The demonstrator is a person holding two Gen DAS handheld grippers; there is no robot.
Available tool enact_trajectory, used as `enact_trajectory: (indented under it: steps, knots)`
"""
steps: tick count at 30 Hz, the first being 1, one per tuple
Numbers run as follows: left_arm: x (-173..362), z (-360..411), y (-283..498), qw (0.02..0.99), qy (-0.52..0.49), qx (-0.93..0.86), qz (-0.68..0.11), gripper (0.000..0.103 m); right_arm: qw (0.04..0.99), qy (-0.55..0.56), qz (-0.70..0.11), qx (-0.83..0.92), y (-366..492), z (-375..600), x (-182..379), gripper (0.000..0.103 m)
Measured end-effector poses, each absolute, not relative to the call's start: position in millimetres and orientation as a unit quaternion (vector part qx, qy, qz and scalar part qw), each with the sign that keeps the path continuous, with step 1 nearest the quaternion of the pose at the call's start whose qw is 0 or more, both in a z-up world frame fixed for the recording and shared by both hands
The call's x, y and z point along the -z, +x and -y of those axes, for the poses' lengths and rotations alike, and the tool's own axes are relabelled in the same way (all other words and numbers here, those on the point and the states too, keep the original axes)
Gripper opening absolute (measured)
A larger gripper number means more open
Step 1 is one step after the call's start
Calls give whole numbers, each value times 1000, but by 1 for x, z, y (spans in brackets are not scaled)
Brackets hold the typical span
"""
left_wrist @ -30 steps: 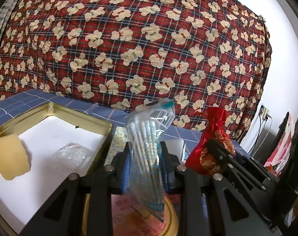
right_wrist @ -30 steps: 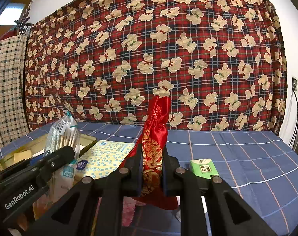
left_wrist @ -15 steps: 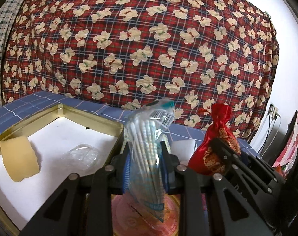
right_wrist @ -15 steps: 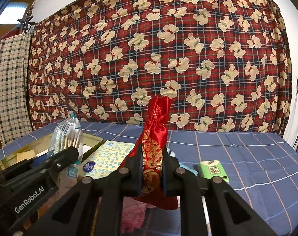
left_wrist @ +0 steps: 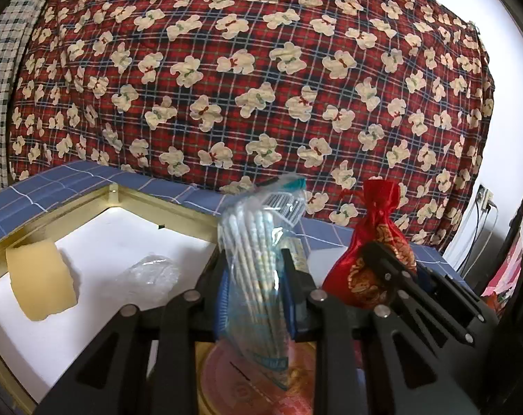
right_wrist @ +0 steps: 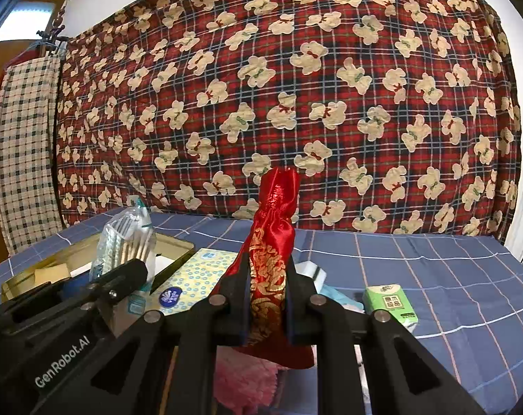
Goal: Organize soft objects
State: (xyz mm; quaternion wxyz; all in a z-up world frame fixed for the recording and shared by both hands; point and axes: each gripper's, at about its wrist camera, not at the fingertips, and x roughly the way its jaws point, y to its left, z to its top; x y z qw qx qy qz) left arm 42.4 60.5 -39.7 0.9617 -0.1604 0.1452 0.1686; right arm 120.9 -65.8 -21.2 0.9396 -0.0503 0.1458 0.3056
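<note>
Left wrist view, frame centre: your left gripper (left_wrist: 258, 294) clamps an upright clear bag of cotton swabs (left_wrist: 261, 252); a gold-rimmed tray (left_wrist: 164, 207) lies left. Right wrist view, centre: your right gripper (right_wrist: 266, 297) pinches a red satin pouch (right_wrist: 273, 235) upright above the blue checked cloth (right_wrist: 451, 276).
</note>
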Motion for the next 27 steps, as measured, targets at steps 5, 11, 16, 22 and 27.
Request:
enact_trajectory:
  steps: [5, 11, 16, 22, 27]
  knots:
    - [40, -63, 42, 961, -161, -170, -148, 24, 937, -51, -146, -314, 120, 61, 21, 18]
    - [40, -64, 43, 960, -157, -173, -151, 24, 935, -50, -147, -319, 121, 56, 22, 18]
    - [40, -66, 44, 960, -156, -179, -152, 24, 933, -52, -146, -325, 120, 53, 21, 18]
    - [40, -70, 43, 957, -158, -189, -154, 24, 931, -51, -147, -331, 121, 49, 21, 18]
    - [41, -72, 43, 955, -165, -192, -155, 24, 930, -51, -148, -332, 121, 47, 21, 18]
